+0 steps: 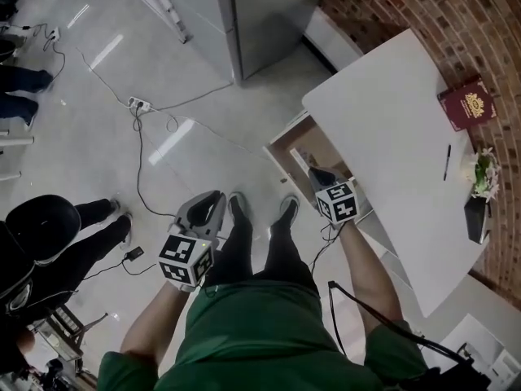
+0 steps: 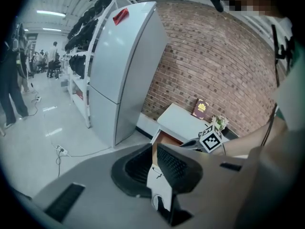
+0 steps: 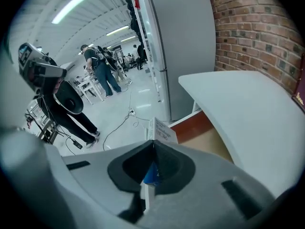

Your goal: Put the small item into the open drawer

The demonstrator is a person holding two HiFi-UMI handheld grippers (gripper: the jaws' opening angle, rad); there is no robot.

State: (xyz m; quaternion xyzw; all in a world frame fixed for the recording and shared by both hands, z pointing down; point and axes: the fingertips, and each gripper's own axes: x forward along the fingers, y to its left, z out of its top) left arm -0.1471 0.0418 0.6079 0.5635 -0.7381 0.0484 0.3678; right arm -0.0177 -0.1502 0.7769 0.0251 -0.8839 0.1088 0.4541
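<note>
My right gripper (image 1: 313,174) hangs over the open drawer (image 1: 303,142) under the white table (image 1: 391,129). It is shut on a small white box with printed text (image 3: 161,130), whose top sticks out above the jaw tips, and a blue part shows between the pads. In the right gripper view the drawer's brown inside (image 3: 202,130) lies just beyond the jaws. My left gripper (image 1: 205,210) hangs by my left leg, away from the drawer, with its jaws together and nothing clearly held. The left gripper view shows the drawer (image 2: 167,138) and the right gripper (image 2: 193,142) ahead.
A red book (image 1: 466,104), a pen (image 1: 447,161) and a small potted plant (image 1: 482,177) lie on the table by the brick wall. A grey fridge (image 1: 244,15) stands behind the drawer. A power strip with cables (image 1: 138,103) lies on the floor. A person in black (image 1: 49,235) stands at my left.
</note>
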